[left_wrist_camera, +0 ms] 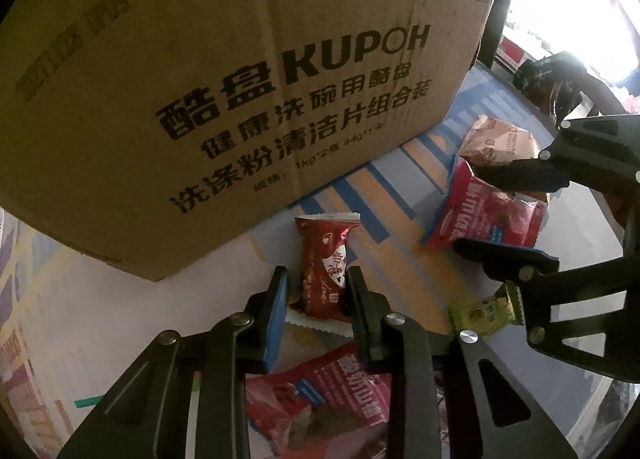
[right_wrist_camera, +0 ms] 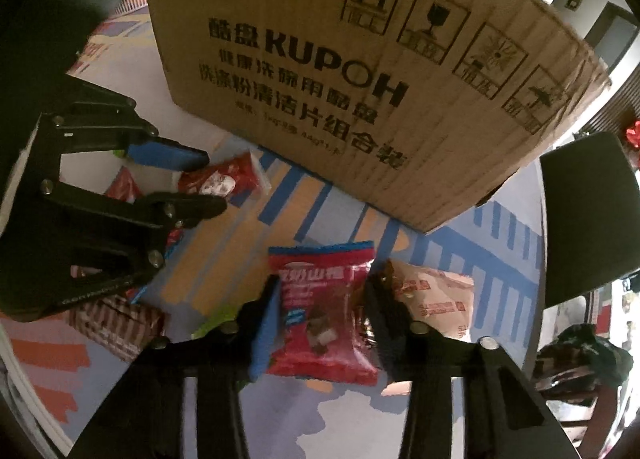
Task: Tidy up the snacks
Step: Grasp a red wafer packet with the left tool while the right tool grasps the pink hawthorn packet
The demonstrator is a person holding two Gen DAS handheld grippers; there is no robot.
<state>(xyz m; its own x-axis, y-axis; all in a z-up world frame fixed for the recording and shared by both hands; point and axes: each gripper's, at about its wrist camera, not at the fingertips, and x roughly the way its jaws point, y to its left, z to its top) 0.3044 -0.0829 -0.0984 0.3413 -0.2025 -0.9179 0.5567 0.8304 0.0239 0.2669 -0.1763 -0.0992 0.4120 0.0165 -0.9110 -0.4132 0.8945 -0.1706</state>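
A dark red snack packet (left_wrist_camera: 324,267) lies on the patterned mat just in front of a large cardboard box (left_wrist_camera: 200,79). My left gripper (left_wrist_camera: 316,279) is shut on it, one pad on each side. The right wrist view shows the same grip (right_wrist_camera: 215,180) from the side. A bright red packet with blue edges (right_wrist_camera: 320,299) sits crumpled between the pads of my right gripper (right_wrist_camera: 324,287), which is shut on it. That gripper (left_wrist_camera: 466,208) also appears at the right of the left wrist view.
The box (right_wrist_camera: 360,79) stands close behind both packets. A tan packet (right_wrist_camera: 436,299) lies right of the right gripper. A green packet (left_wrist_camera: 484,311), another red packet (left_wrist_camera: 340,391) and a striped packet (right_wrist_camera: 116,319) lie nearby. A dark chair (right_wrist_camera: 588,211) stands at the right.
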